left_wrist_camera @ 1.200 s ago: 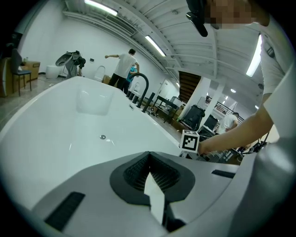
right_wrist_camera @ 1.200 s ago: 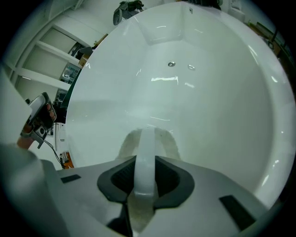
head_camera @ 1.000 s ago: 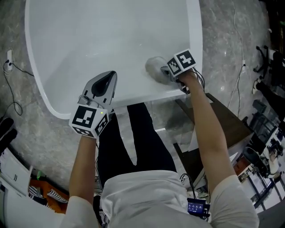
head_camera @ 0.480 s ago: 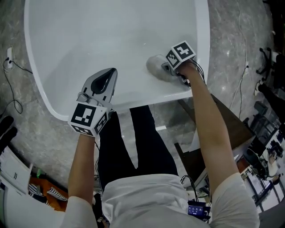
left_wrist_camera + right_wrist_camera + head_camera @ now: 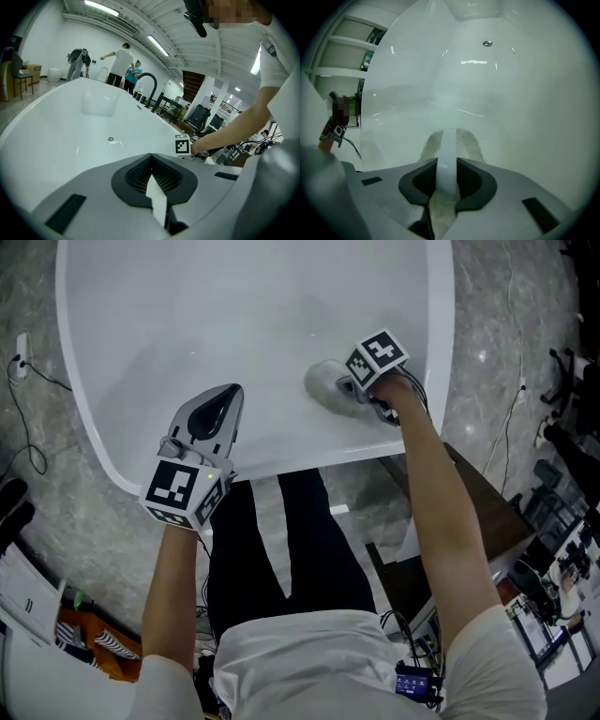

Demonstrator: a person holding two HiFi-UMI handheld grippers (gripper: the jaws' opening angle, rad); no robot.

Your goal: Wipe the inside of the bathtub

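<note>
A white bathtub (image 5: 103,456) fills the top of the head view, its drain (image 5: 110,138) small on the floor. My right gripper (image 5: 349,388) is shut on a grey cloth (image 5: 325,382) and presses it against the tub's near inner wall on the right. In the right gripper view the cloth (image 5: 474,143) bulges out from between the jaws of the right gripper (image 5: 446,180) against the white wall. My left gripper (image 5: 217,420) hovers over the near rim at the left. Its jaws are shut on nothing, as the left gripper (image 5: 152,185) shows in its own view.
The tub stands on a grey marbled floor (image 5: 37,512) with cables (image 5: 28,381) at the left. A brown step (image 5: 478,488) lies by the tub's right corner. A black faucet (image 5: 147,84) rises beyond the far rim, and people (image 5: 119,63) stand in the background.
The right gripper and cloth have barely shifted on the near wall. The head view has drifted, so the tub sits slightly further right. The left gripper holds its place.
</note>
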